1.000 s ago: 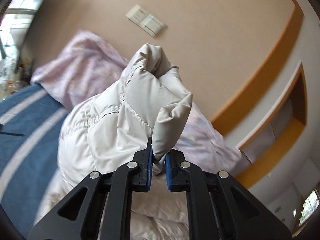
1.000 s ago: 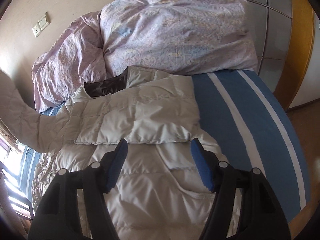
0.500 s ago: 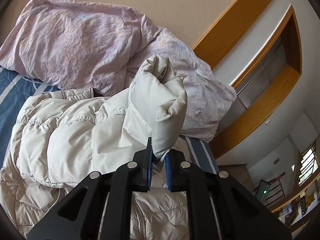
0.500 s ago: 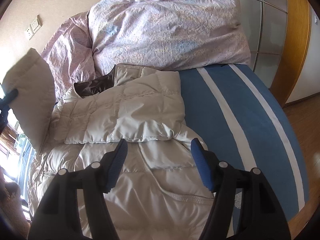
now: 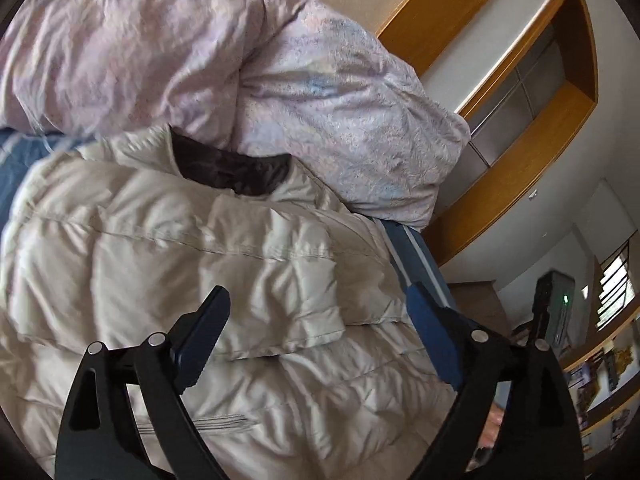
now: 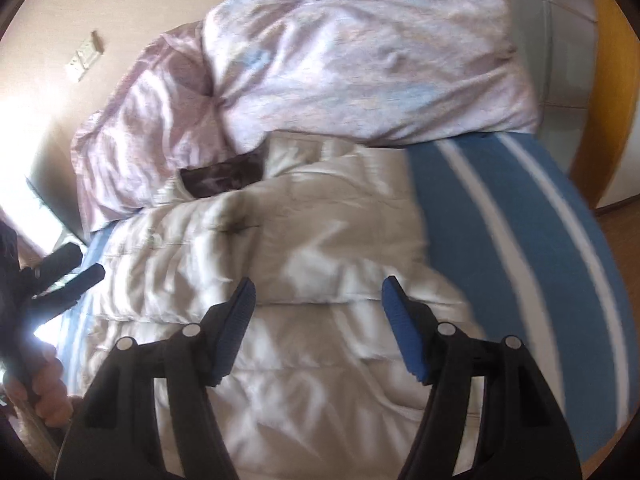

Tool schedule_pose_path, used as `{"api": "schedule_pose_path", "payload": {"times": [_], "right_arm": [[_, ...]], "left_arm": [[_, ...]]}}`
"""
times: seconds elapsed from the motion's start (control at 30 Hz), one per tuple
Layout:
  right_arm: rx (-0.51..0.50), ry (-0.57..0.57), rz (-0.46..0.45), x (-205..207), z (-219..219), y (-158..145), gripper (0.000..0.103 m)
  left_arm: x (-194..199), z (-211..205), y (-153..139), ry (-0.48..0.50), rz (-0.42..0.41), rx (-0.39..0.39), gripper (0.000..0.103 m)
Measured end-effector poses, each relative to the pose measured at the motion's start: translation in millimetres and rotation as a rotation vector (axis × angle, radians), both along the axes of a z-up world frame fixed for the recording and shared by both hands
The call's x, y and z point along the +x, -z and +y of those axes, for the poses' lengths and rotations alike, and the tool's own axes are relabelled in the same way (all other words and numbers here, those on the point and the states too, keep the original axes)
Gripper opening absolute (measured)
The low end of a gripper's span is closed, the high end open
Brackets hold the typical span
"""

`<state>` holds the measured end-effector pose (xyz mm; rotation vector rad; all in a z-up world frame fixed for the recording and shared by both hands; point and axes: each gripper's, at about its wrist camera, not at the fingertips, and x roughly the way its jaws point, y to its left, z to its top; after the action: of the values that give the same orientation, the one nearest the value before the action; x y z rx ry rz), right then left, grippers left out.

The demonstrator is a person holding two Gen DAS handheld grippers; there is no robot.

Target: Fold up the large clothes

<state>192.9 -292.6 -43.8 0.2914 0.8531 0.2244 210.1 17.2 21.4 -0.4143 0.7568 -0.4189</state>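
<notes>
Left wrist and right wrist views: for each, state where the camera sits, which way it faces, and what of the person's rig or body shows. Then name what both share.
Left wrist: on the left gripper, facing down over the puffer jacket towards the lilac duvet; open fingers show.
Right wrist: on the right gripper, facing the jacket, duvet and striped blue bed cover; open fingers and left hand show.
Shared: jacket, duvet, bed cover.

Both wrist views look closely down along open claws, from opposite sides, sharing the jacket point(image 5: 208, 240) and duvet point(image 6: 360, 60).
</notes>
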Motion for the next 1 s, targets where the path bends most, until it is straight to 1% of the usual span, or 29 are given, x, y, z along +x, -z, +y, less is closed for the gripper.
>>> {"api": "schedule_pose_path", "payload": {"times": [0.1, 0.13, 0.17, 0.2, 0.27, 0.33, 0.37, 0.43, 0.47, 0.5, 0.53, 0.6, 0.63, 0.67, 0.7, 0.73, 0.83, 0.9, 1.0], "right_arm": [[0.056, -0.080, 0.047, 20, 22, 7, 0.066], [0.066, -0.091, 0.061, 25, 28, 9, 0.064], [0.084, -0.113, 0.091, 36, 37, 15, 0.063], [0.096, -0.124, 0.108, 42, 42, 18, 0.059], [0.112, -0.143, 0.142, 55, 53, 25, 0.058], [0.104, -0.144, 0.176, 66, 61, 33, 0.055], [0.099, -0.147, 0.198, 70, 66, 38, 0.055], [0.101, -0.164, 0.228, 74, 74, 45, 0.050], [0.104, -0.170, 0.232, 74, 76, 47, 0.048], [0.108, -0.175, 0.234, 73, 78, 48, 0.045], [0.104, -0.175, 0.236, 71, 80, 49, 0.040], [0.094, -0.168, 0.230, 69, 83, 49, 0.036], [0.092, -0.168, 0.225, 68, 85, 49, 0.029], [0.091, -0.166, 0.221, 68, 86, 49, 0.026], [0.091, -0.158, 0.210, 68, 86, 49, 0.020], [0.092, -0.151, 0.199, 67, 86, 48, 0.016], [0.078, -0.123, 0.174, 69, 84, 46, 0.012], [0.044, -0.099, 0.167, 69, 84, 49, 0.012], [0.005, -0.047, 0.206, 75, 83, 65, 0.012]], "left_arm": [[-21, 22, -7, -0.058, -0.043, 0.104, 0.093], [-30, 31, -6, -0.088, -0.056, 0.155, 0.093], [-37, 37, -6, -0.110, -0.064, 0.188, 0.093], [-45, 44, -4, -0.139, -0.070, 0.233, 0.093], [-58, 58, -1, -0.190, -0.069, 0.309, 0.093], [-68, 70, 3, -0.224, -0.058, 0.355, 0.093], [-71, 75, 5, -0.235, -0.051, 0.365, 0.093], [-77, 88, 11, -0.261, -0.027, 0.387, 0.093], [-79, 93, 13, -0.272, -0.018, 0.394, 0.093], [-80, 98, 16, -0.281, -0.010, 0.401, 0.093], [-81, 102, 19, -0.289, -0.001, 0.410, 0.093], [-84, 109, 24, -0.296, 0.007, 0.418, 0.093], [-83, 112, 26, -0.297, 0.013, 0.418, 0.093], [-86, 115, 28, -0.296, 0.015, 0.416, 0.093], [-85, 117, 30, -0.297, 0.020, 0.414, 0.093], [-85, 118, 32, -0.298, 0.023, 0.413, 0.093], [-82, 120, 37, -0.293, 0.033, 0.412, 0.093], [-81, 120, 39, -0.289, 0.035, 0.416, 0.093], [-80, 118, 41, -0.285, 0.034, 0.430, 0.093]]}}
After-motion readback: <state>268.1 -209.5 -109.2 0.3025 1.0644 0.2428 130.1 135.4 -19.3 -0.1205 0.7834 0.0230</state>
